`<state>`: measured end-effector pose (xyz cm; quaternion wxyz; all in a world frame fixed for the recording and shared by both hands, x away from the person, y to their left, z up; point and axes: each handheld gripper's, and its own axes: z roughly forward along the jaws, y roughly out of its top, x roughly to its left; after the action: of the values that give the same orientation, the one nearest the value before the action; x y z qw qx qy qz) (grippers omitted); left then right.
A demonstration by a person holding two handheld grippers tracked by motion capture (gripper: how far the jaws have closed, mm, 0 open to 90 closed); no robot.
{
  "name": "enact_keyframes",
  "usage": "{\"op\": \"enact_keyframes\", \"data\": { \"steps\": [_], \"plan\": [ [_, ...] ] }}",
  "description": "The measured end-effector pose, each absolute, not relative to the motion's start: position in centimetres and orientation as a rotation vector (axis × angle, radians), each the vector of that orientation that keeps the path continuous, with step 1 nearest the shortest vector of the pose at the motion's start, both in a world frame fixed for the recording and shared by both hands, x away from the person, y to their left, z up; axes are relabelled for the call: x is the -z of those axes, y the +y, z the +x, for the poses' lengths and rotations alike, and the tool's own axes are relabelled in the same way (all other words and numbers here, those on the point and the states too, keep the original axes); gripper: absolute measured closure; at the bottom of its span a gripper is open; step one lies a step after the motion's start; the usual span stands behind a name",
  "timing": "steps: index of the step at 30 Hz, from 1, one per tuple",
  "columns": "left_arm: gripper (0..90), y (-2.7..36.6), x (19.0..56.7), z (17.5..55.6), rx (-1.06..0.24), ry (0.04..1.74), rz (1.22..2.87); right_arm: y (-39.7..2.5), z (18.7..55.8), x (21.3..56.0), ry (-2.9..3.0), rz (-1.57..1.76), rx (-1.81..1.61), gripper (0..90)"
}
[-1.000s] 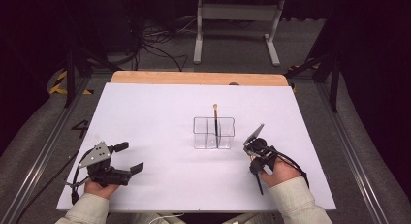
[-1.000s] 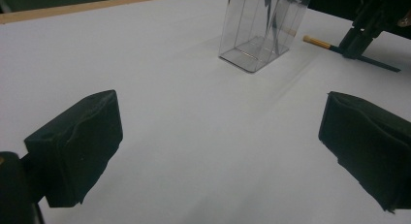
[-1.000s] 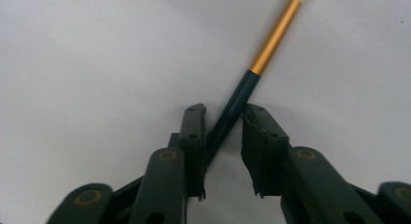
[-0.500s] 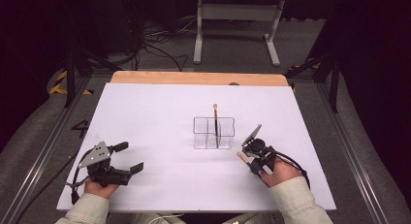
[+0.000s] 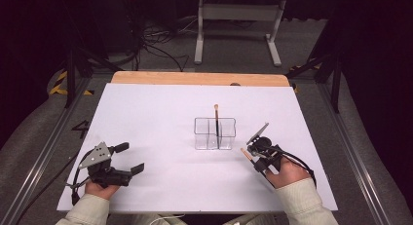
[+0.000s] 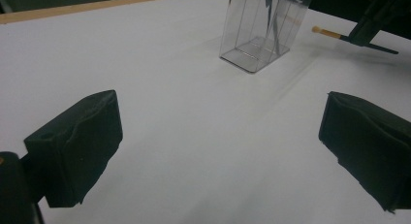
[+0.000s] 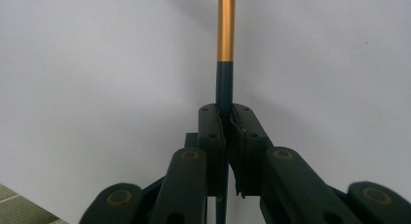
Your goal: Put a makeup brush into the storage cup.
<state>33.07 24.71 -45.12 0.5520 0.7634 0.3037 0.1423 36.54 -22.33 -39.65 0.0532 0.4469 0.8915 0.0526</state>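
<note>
From above, your right claw (image 5: pixel 254 157) sits on the table (image 5: pixel 146 113) just to the right of the clear holder (image 5: pixel 215 133), and the brush (image 5: pixel 246 154) it carries is little more than a short tan stub poking out toward the holder. Your right gripper view tells more: the jaws are pressed together on the brush's (image 7: pixel 226 49) dark shaft, and the stick runs straight out along the jaws, dark near the grip and orange farther on, over bare white table (image 7: pixel 97 64). Its long axis follows the claw's own line. Your left gripper view gives the side look: the brush (image 6: pixel 328 33) lies close to level, its tan end pointing toward the holder (image 6: pixel 264 27) and stopping short of it, with the right claw (image 6: pixel 373 25) behind it.

A second brush (image 5: pixel 216 119) stands upright in the holder, tan tip up.

Your left claw (image 5: pixel 127 158) rests near the table's front left, well apart from the holder, jaws spread wide with nothing between them.
</note>
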Motion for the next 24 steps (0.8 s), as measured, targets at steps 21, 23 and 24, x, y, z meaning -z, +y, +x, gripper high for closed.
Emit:
{"op": "enact_keyframes", "data": {
  "steps": [21,23,24],
  "plan": [
    [2.5,24.7,45.1,33.1,-0.337,0.717,1.808,-23.1,34.6,35.1,2.615,1.197,-0.593,83.9],
    [2.5,24.7,45.1,33.1,-0.337,0.716,1.808,-23.3,34.5,34.8,2.598,1.178,-0.649,83.9],
    [2.5,24.7,45.1,33.1,-0.337,0.716,1.808,-23.3,34.4,34.7,2.588,1.170,-0.677,83.9]
  ]
}}
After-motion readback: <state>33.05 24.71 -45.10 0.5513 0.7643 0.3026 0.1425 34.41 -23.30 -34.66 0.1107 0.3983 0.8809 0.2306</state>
